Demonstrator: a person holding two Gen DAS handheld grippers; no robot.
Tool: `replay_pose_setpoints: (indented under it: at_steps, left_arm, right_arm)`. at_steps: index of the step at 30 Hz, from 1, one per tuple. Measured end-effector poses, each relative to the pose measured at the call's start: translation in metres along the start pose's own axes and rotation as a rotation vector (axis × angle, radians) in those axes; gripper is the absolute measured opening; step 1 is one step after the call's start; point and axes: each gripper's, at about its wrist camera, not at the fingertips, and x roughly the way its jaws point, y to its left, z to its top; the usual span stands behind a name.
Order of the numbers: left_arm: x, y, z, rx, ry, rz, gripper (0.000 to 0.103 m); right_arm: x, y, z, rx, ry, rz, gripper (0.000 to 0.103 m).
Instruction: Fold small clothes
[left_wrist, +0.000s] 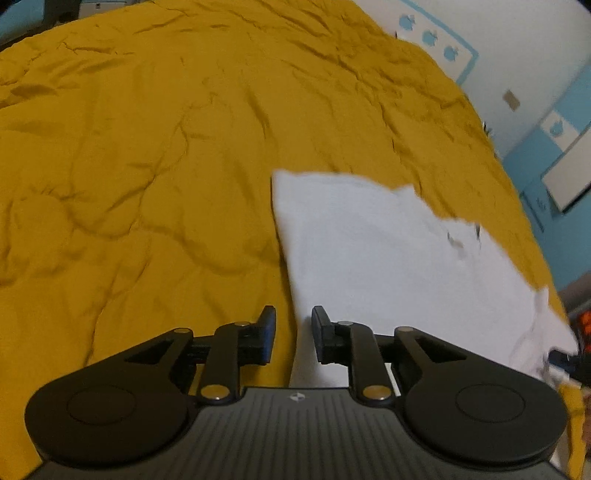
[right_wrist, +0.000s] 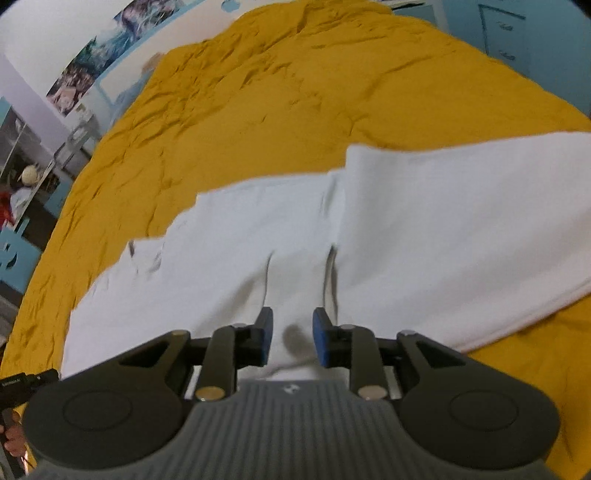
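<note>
Lying flat on the bed (left_wrist: 147, 147), the white garment (right_wrist: 424, 229) rests on a mustard-yellow quilted cover that spans the whole surface. In the right wrist view the garment crosses the near part of the bed from side to side, with 1 folded panel overlapping the rest and its folded edge running toward the far edge of the bed. Small dark marks show on the cloth near its left end.

The right gripper (right_wrist: 292, 338) points down over the garment. Its 2 blue-padded fingers (right_wrist: 320, 341) stand a little apart, with white cloth visible in the gap; the pads do not press on it, so nothing is held.

The left gripper (left_wrist: 293, 334) sits over the left edge of the same garment (left_wrist: 369, 258), where white cloth meets yellow cover. Its jaws are likewise parted by a narrow gap and grip nothing; 1 finger is over the cover, the other over the cloth.

Blue-and-white walls with pictures border the bed. The pictures are slightly blurred.
</note>
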Motion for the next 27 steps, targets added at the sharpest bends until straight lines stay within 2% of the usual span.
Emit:
replay_pose_setpoints:
  at_steps: [1, 2, 5, 9, 10, 13, 14, 15, 16, 19, 20, 21, 24, 27]
  left_arm:
    - [-0.001, -0.001, -0.003, 0.014, 0.003, 0.012, 0.023]
    - [-0.003, -0.002, -0.006, 0.028, 0.01, 0.021, 0.023]
    - [-0.005, -0.005, -0.011, 0.043, 0.031, 0.041, 0.023]
    - [0.003, -0.012, -0.016, 0.083, 0.068, 0.101, 0.027]
    - [0.005, -0.012, -0.017, 0.08, 0.07, 0.109, 0.027]
    - [0.004, -0.014, -0.017, 0.07, 0.059, 0.118, 0.027]
    - [0.005, -0.014, -0.018, 0.071, 0.061, 0.121, 0.027]
    - [0.007, -0.014, -0.018, 0.071, 0.064, 0.124, 0.028]
    - [0.008, -0.014, -0.018, 0.071, 0.068, 0.129, 0.028]
    - [0.016, -0.013, -0.02, 0.056, 0.085, 0.144, 0.028]
    - [0.017, -0.014, -0.02, 0.061, 0.085, 0.153, 0.028]
    - [0.018, -0.015, -0.021, 0.063, 0.084, 0.16, 0.028]
    - [0.019, -0.02, -0.023, 0.087, 0.081, 0.184, 0.028]
    - [0.02, -0.021, -0.022, 0.093, 0.086, 0.191, 0.027]
  right_arm:
    - [0.004, -0.001, -0.002, -0.003, 0.006, -0.009, 0.013]
    - [0.005, -0.003, -0.002, -0.005, 0.006, -0.011, 0.0]
    - [-0.007, -0.004, -0.004, -0.02, -0.021, -0.007, 0.0]
    - [-0.003, -0.013, -0.012, -0.082, 0.003, -0.101, 0.0]
    - [0.0, -0.018, -0.014, -0.064, 0.01, -0.088, 0.0]
    - [-0.013, -0.026, -0.012, 0.01, -0.045, 0.007, 0.0]
    - [-0.015, -0.026, -0.01, 0.024, -0.067, 0.023, 0.007]
    - [-0.016, -0.027, -0.007, 0.038, -0.076, 0.051, 0.023]
    - [-0.014, -0.026, -0.004, 0.046, -0.075, 0.065, 0.03]
    - [0.002, -0.018, 0.0, 0.032, -0.038, 0.043, 0.03]
    - [0.008, -0.017, 0.0, 0.037, -0.023, 0.041, 0.028]
    - [0.014, -0.014, -0.002, 0.028, -0.001, 0.042, 0.003]
    - [0.005, 0.001, -0.012, -0.092, -0.029, 0.008, 0.002]
    - [-0.006, -0.002, -0.016, -0.114, -0.067, -0.008, 0.002]
